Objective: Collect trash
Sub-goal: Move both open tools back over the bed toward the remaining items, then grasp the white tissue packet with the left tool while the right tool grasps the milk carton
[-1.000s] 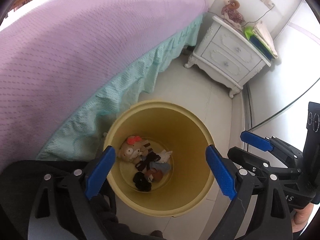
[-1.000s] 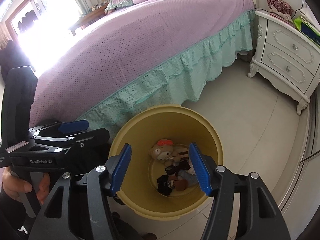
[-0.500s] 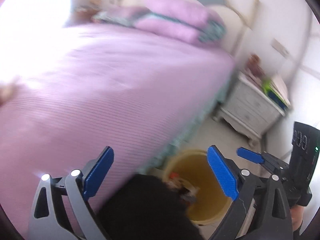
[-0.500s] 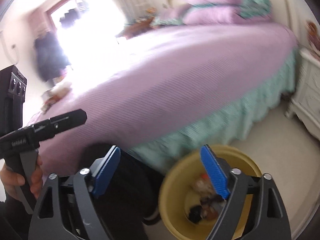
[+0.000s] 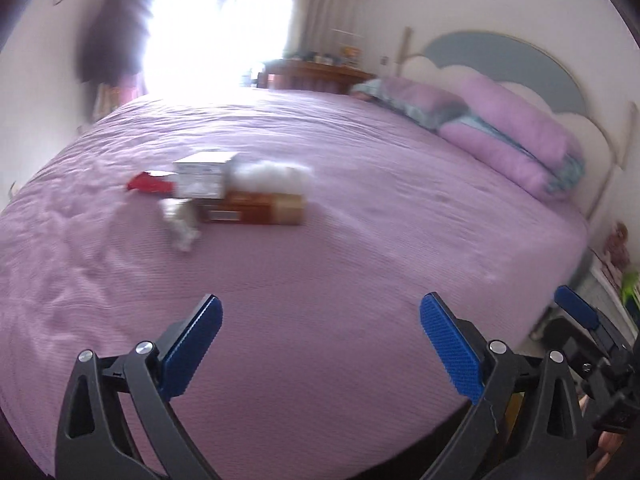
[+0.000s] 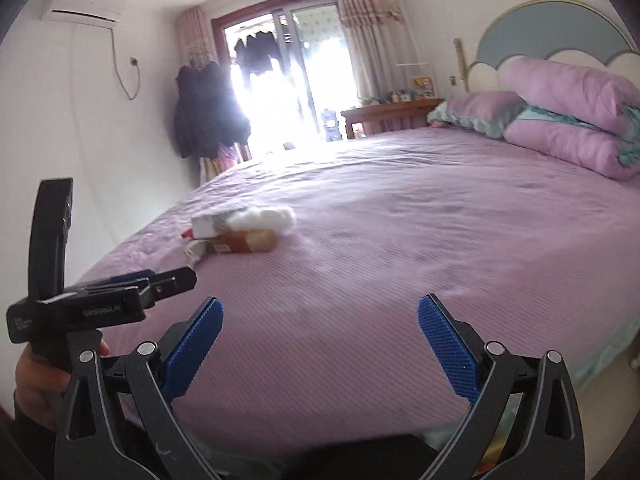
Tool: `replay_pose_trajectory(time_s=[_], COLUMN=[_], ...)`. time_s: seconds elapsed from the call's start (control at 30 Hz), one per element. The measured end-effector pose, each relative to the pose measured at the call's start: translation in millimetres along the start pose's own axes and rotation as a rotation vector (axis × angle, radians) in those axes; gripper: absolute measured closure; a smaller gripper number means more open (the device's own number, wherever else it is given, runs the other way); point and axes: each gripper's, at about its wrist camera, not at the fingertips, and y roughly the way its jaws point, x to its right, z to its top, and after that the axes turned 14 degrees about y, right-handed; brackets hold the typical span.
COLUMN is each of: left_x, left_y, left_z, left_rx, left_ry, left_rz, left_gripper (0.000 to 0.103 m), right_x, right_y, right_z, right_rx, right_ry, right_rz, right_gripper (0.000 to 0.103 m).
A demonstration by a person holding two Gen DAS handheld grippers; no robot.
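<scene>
A small pile of trash lies on the purple bed [image 5: 360, 240]: a brown box [image 5: 256, 208], a white box [image 5: 202, 178], a white fluffy wad [image 5: 272, 176], a red wrapper [image 5: 148, 184] and crumpled white paper [image 5: 182, 224]. In the right wrist view the pile shows as the brown box [image 6: 244, 242] and the white wad [image 6: 264, 218]. My left gripper [image 5: 320, 344] is open and empty, above the bed's near edge, well short of the pile. My right gripper [image 6: 320, 340] is open and empty too. The left gripper [image 6: 120, 300] shows at the right wrist view's left side.
Purple pillows [image 6: 568, 120] and a folded quilt lie at the headboard [image 5: 520, 64]. A wooden desk [image 6: 392, 114] stands by the bright window. A dark coat [image 6: 208, 116] hangs on the wall. A sliver of the yellow bin [image 6: 500, 440] shows below the bed edge.
Both grippers have swung up from over the yellow bin to face across the bed. The bin with its contents has dropped out of view and the trash pile has come into view.
</scene>
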Motion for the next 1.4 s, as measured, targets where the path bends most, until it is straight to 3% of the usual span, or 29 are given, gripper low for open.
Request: replay_pose_trajectory(time_s=[0.23,0.4,0.77,0.93,1.4], left_x=[-65,-76,-110,-123,-150], left_y=[-1,8,52,77,124], left_z=[-1,2,7,9,25], left_rx=[-0.019,-0.038,-0.101,-0.120,-0.192], left_ry=[-0.123,-0.126,-0.158,-0.173,-0.179], left_rz=[0.080,0.120,0.163,0.177,0.187], left_gripper=[0.004,0.004,0.004,0.004,0.007], right_x=[-37,-53,-76,-72,-74], right_y=[41,70,117,138,158], right_z=[4,7,20,24,22], right_rx=[-0.061,-0.108,-0.118,-0.149,-0.199], right_ry=[-0.035,-0.036,-0.108,-0.055,-0.063], right_rz=[0.079,0.087,0.091,0.106,0.141], right_gripper=[0.008,0.008,0.008,0.008,0.008])
